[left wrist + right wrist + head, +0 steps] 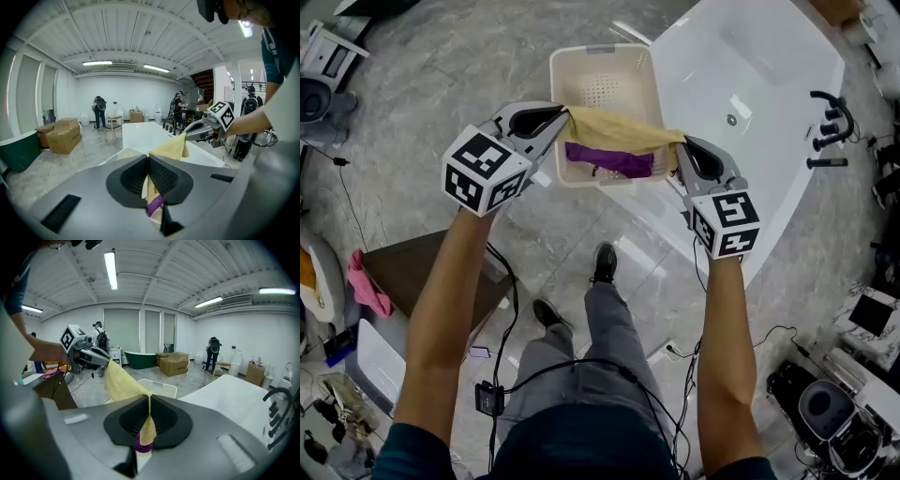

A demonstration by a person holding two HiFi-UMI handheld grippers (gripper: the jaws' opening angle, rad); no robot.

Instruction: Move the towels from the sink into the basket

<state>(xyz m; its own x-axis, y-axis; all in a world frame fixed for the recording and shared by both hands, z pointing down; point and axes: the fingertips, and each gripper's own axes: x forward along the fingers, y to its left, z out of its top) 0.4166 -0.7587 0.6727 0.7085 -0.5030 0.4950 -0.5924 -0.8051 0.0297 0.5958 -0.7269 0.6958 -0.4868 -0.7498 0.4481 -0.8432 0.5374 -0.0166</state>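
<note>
A yellow towel (614, 131) hangs stretched between my two grippers, over the cream basket (602, 66). My left gripper (565, 118) is shut on its left corner and my right gripper (680, 145) is shut on its right corner. In the left gripper view the yellow towel (171, 146) runs from my left gripper (148, 161) across to the right gripper (202, 131). The right gripper view shows the yellow towel (119, 378) pinched in my right gripper (149, 404) and leading to the left gripper (93, 357). A purple towel (609, 159) lies in the basket beneath.
The white bathtub (769, 84) stands right of the basket, with black taps (830, 122) on its far rim. A brown stand (431, 272) with a pink cloth (364, 286) is at the left. Cables and my shoes (602, 262) are on the grey floor. People stand far off.
</note>
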